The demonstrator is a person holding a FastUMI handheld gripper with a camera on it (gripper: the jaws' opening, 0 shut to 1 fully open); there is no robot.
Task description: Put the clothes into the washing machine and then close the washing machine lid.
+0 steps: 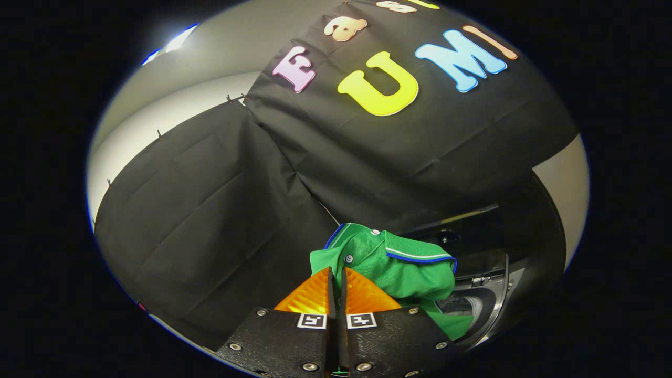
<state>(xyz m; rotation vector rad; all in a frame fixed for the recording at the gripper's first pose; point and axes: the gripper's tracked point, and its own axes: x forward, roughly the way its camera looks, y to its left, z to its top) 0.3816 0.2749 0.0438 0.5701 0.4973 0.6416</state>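
Gripper (336, 273) pinches green shirt (404, 268) — beside washing machine (485, 304) opening.

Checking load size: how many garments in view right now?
1. A green polo shirt, pinched between the fingers of the gripper and bunched just ahead of them, beside the washing machine opening. More may be hidden inside the drum.

gripper (336, 278) | fingers nearly together — pinching cloth | raised, tilted

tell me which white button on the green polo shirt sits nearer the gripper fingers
The lower white button on the green polo shirt, just ahead of the gripper fingers clamping it; the other sits beyond.
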